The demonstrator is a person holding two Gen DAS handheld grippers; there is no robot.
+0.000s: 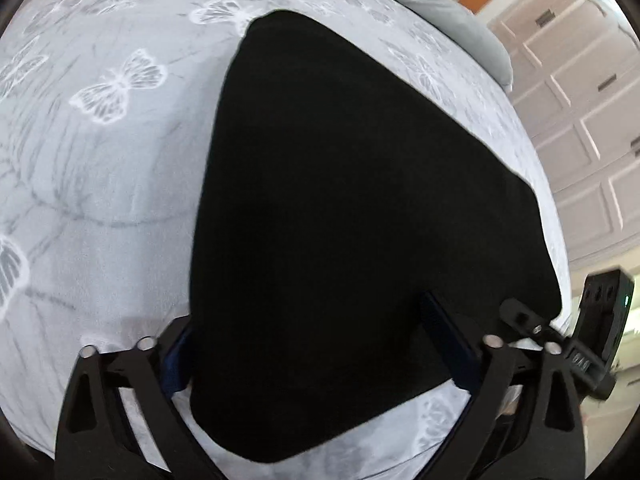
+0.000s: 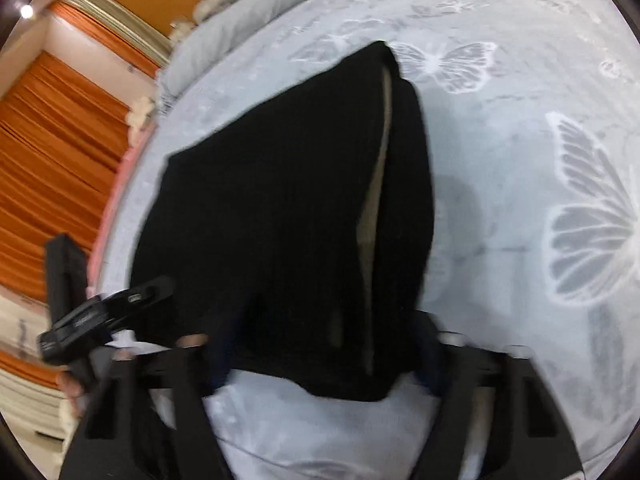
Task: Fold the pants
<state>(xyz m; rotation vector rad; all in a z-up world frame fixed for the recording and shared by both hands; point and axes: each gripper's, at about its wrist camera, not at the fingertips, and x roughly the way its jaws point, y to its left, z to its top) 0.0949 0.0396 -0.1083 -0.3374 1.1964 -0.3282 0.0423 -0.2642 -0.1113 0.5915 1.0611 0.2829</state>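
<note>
Black pants (image 1: 352, 208) lie folded into a compact block on a grey bedspread with white butterflies (image 1: 100, 184). In the left wrist view my left gripper (image 1: 308, 332) stands wide open, its fingers on either side of the near edge of the pants, which lie across the gap. In the right wrist view the pants (image 2: 288, 216) show a pale lining strip along a fold. My right gripper (image 2: 324, 344) is also open, its blurred fingers on both sides of the near end of the pants. The other gripper appears at the edge of each view.
A grey pillow (image 1: 452, 12) lies at the head of the bed. White panelled wardrobe doors (image 1: 580, 92) stand beyond the bed's edge. Orange curtains (image 2: 52, 136) hang on the other side. The bedspread (image 2: 520, 184) spreads wide around the pants.
</note>
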